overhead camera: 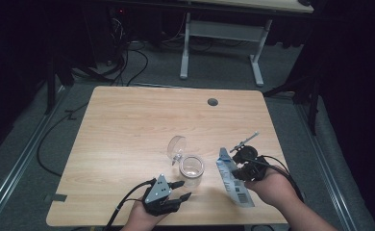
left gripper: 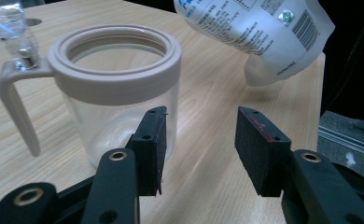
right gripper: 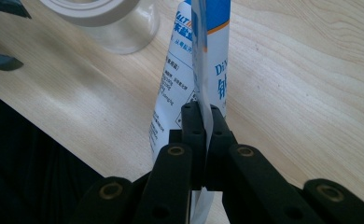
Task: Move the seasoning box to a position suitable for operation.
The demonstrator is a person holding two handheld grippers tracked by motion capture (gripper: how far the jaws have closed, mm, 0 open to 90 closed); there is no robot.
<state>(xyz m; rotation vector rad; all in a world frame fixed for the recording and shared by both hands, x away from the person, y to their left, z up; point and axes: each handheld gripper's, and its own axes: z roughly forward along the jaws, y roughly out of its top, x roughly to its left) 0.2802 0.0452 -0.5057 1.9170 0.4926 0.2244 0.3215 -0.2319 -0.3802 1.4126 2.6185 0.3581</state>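
A clear jar (overhead camera: 192,167) with a beige rim and handle stands near the table's front middle, its hinged clear lid (overhead camera: 177,146) flipped open behind it. The jar (left gripper: 110,93) sits just ahead and left of my left gripper (left gripper: 201,149), whose jaws stand apart with nothing between them. In the high view my left gripper (overhead camera: 181,190) is just in front of the jar. My right gripper (overhead camera: 238,169) is shut on the edge of a white and blue plastic pouch (overhead camera: 233,183). The pouch (right gripper: 189,79) hangs above the table to the right of the jar.
The wooden table (overhead camera: 128,125) has a round cable hole (overhead camera: 212,102) at its far side. A thin rod (overhead camera: 245,141) juts out beyond the right gripper. Cables trail off the front edge. Past the table stand a white desk frame (overhead camera: 221,43) and floor cables.
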